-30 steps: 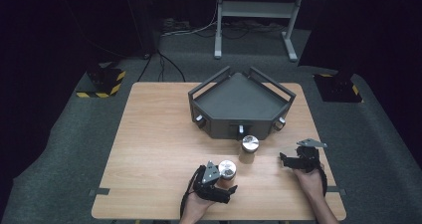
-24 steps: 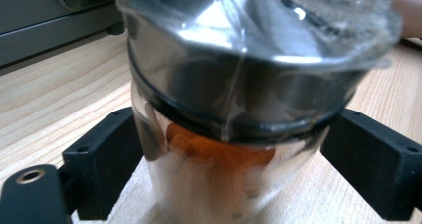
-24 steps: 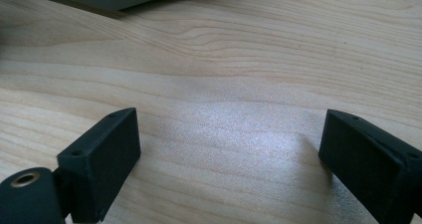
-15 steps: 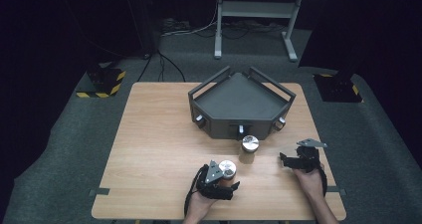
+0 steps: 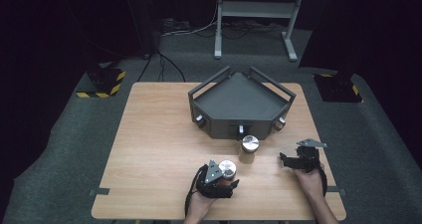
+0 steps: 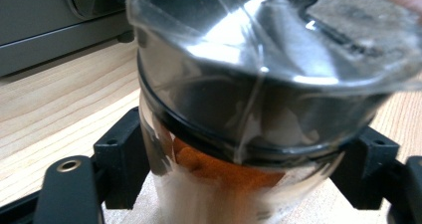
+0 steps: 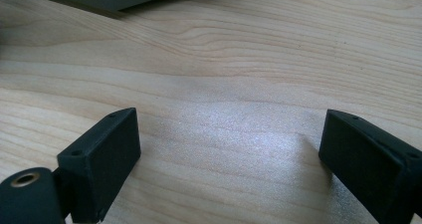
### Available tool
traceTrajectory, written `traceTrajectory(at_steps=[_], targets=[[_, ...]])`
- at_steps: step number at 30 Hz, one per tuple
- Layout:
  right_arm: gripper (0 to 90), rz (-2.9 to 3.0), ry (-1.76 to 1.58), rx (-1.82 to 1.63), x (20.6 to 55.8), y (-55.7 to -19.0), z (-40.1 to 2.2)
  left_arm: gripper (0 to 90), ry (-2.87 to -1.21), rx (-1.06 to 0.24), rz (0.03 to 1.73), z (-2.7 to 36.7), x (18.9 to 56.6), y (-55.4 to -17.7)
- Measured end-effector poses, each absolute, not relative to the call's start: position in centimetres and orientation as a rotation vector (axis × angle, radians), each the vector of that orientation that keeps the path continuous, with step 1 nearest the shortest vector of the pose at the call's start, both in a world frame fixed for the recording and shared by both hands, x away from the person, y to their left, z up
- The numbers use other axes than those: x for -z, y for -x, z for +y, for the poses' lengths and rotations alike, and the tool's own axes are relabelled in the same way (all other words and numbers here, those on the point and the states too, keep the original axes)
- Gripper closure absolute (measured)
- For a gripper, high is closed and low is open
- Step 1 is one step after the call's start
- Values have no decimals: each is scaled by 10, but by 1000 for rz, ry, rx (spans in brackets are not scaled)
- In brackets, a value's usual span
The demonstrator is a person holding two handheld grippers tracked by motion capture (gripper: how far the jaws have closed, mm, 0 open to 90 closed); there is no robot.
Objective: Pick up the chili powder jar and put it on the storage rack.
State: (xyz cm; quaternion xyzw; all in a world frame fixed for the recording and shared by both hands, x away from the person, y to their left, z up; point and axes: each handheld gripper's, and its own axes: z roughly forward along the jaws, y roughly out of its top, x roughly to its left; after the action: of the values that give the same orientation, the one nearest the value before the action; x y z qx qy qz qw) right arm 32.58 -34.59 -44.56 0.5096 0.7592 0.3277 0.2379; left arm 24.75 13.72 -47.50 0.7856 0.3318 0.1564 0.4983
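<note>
A small glass jar with a shiny metal lid and orange contents stands between the jaws of my left gripper. The jaws have just been closing, and both black pads now sit against the glass. In the high view this jar is near the table's front edge, in my left gripper. A second lidded jar stands apart, just in front of the grey tray. My right gripper rests at the front right, open over bare wood.
The grey five-sided tray with raised rails sits at the back middle of the wooden table. A metal stand and cables lie on the floor beyond. Black-and-yellow floor blocks flank the table.
The left gripper's jaws have narrowed around the jar near the front edge. The jar, the second jar and the right hand have stayed in place.
</note>
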Motion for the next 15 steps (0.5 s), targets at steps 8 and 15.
traceTrajectory(at_steps=[8, 15], targets=[[92, 2080, -1396, -898, 446, -326, -346, 261, -1899, -393, 808, 136, 476, -246], [92, 2080, -1397, -898, 446, -326, -346, 275, -1899, -398, 810, 136, 476, -245]])
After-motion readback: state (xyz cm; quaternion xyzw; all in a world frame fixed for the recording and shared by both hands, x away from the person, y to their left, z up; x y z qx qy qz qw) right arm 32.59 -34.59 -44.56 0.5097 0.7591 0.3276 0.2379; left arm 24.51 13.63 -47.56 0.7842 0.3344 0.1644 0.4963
